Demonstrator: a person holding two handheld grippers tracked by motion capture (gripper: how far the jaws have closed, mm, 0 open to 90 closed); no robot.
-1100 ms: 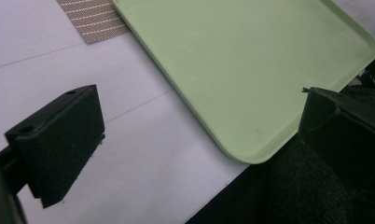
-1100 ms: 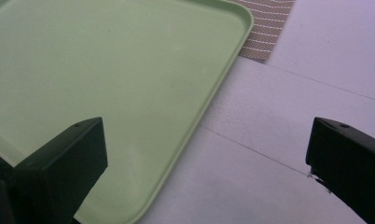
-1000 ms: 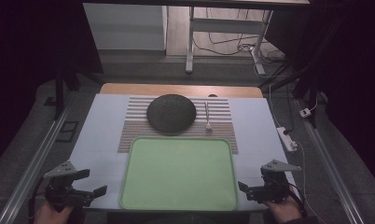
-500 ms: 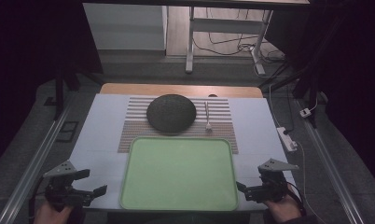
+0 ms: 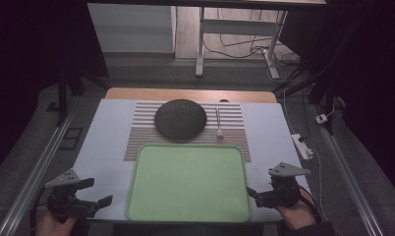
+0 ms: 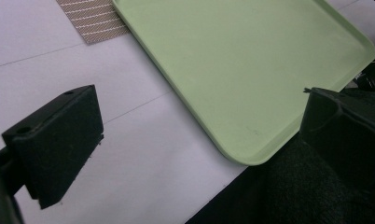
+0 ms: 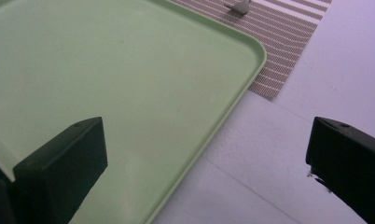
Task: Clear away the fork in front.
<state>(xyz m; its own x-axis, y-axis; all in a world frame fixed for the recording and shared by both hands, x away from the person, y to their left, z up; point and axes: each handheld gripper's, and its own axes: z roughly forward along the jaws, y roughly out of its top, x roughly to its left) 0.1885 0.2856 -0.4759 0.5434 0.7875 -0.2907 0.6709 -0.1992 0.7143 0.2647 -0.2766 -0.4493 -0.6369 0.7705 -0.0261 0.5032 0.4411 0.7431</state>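
A pale green tray (image 5: 188, 182) lies bare at the near middle of the white table. Behind it a dark round plate (image 5: 181, 118) and a small white fork (image 5: 218, 123) rest on a striped placemat (image 5: 235, 142). My left gripper (image 5: 95, 192) is held open at the table's near left corner, apart from the tray. In the left gripper view its jaws (image 6: 199, 140) straddle the tray's near corner (image 6: 251, 140). My right gripper (image 5: 258, 194) is open just off the tray's right rim. The right gripper view has the tray (image 7: 106, 70) under its left jaw and the gripper (image 7: 204, 163) open wide.
A white power strip (image 5: 302, 146) lies beside the table's right edge. Metal rails run along both sides of the table (image 5: 107, 142). Desk legs and cables stand on the floor beyond the far wooden edge. In the right gripper view the placemat (image 7: 279, 46) shows at the top.
The right gripper has shifted slightly left, closer to the tray's right rim. The left gripper has barely moved.
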